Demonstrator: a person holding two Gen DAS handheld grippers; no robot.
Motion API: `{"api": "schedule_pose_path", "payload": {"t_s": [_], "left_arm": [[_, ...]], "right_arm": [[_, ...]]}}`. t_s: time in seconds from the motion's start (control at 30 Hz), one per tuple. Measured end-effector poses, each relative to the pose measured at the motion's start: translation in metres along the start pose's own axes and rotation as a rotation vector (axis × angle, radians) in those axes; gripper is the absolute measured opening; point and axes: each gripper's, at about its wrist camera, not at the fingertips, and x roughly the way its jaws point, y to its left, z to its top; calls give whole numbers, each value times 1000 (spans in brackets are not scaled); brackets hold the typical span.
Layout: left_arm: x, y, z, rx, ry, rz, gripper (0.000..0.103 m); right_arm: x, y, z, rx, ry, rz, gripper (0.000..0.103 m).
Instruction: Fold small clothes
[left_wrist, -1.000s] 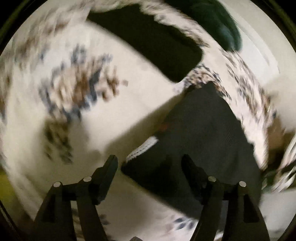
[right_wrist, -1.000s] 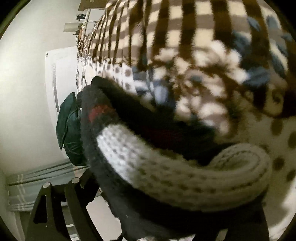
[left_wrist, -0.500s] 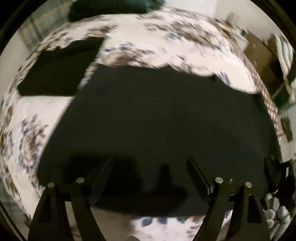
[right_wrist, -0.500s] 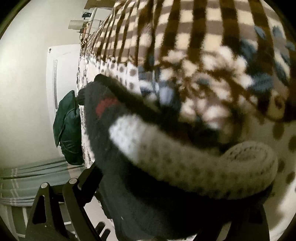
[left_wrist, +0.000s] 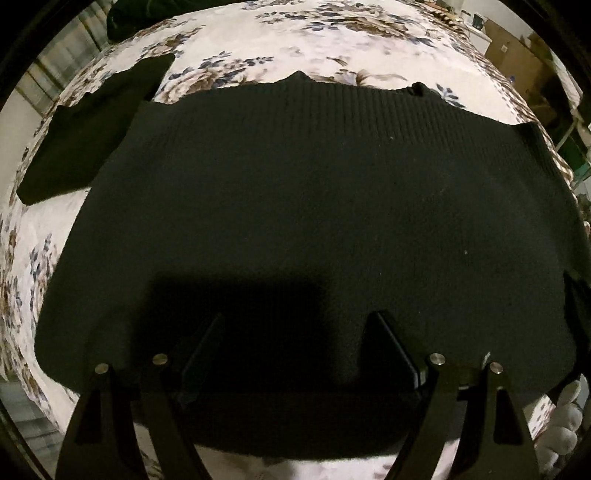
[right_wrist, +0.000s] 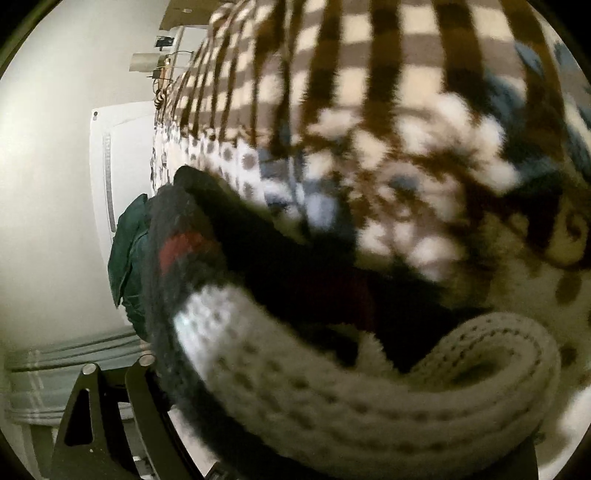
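no readable text, labels, brands, numbers or signs anywhere

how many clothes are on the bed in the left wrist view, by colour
black: 2, the spread knit garment and a smaller piece to its left
dark green: 1, a bundle at the far edge, partly cut off
total: 3
All lie on the floral bedspread.

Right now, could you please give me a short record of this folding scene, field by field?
surface: floral bedspread
main garment: black knit sweater, spread flat
second garment: dark piece at its far left
left gripper: open above the sweater's near edge, nothing between the jaws
right gripper: jaws closing, bunched black knit with white trim between them
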Motion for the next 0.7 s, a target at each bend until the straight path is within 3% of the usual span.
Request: {"api": "schedule_pose_path", "payload": {"t_s": [0.07, 0.17, 0.3, 0.5, 0.7], "left_arm": [[0, 0, -3, 2, 7, 10, 82], [0, 3, -6, -14, 16, 5, 82], [2, 7, -9, -34, 18, -20, 82], [1, 25, -11, -82, 24, -98, 82], [-33, 85, -24, -219, -9, -174, 82]], "right_arm": [[-1, 2, -3, -6, -26, -19, 56], [-4, 13, -9, -30, -62, -42, 44], [-18, 35, -22, -111, -109, -91, 39], [-37, 101, -60, -349, -208, -180, 36], [-37, 184, -125, -631, -262, -236, 34]]}}
